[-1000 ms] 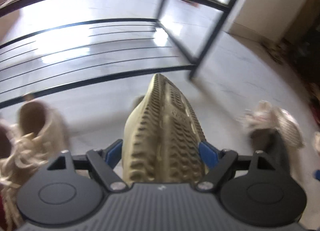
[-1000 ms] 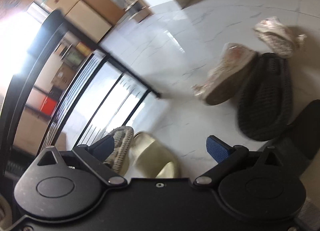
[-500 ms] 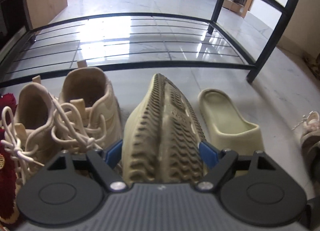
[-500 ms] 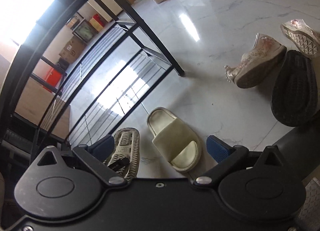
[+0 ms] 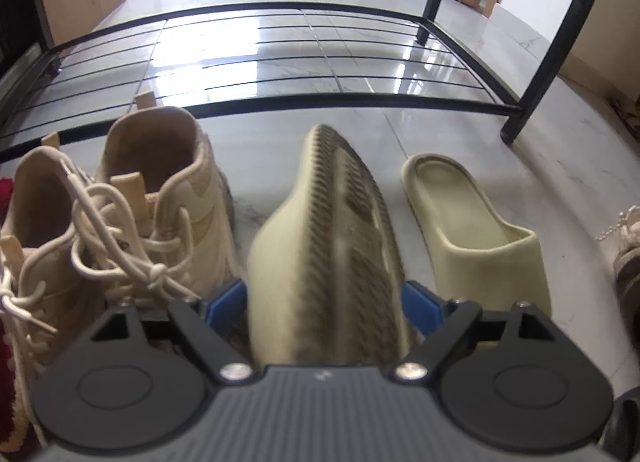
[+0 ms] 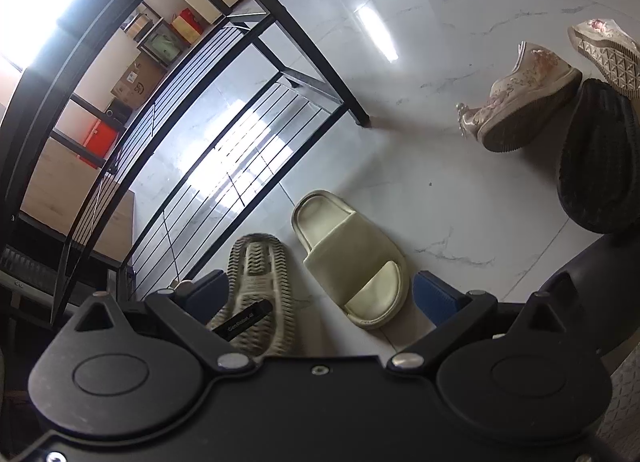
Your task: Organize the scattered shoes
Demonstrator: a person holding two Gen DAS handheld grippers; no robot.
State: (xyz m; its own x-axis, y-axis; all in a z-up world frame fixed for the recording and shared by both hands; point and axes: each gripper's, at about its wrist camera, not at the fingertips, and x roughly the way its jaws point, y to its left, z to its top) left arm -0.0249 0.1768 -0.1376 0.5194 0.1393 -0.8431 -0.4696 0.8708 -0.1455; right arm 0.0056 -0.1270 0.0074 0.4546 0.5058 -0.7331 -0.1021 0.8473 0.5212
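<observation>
While our left gripper (image 5: 324,302) pinches the beige slide (image 5: 332,254) by its sides, sole turned up twd the camera, its blue pads press on both edges. We hold it low over the white marble floor (image 5: 272,150), just in front of the black shoe rack (image 5: 280,102). Its mate, the second slide (image 5: 476,230), sits upright on the floor just to the right, toe twd us. To the left we see a pair of tan lace-up boots (image 5: 160,206) standing side by side, w/ something dark red (image 5: 8,262) at the frame edge. Our right gripper (image 6: 320,294) hangs spread wide, nothing btwn its fingers. Further right lie a floral sneaker (image 6: 524,102) on its side and a black shoe (image 6: 600,158) sole-up, touching each other.
</observation>
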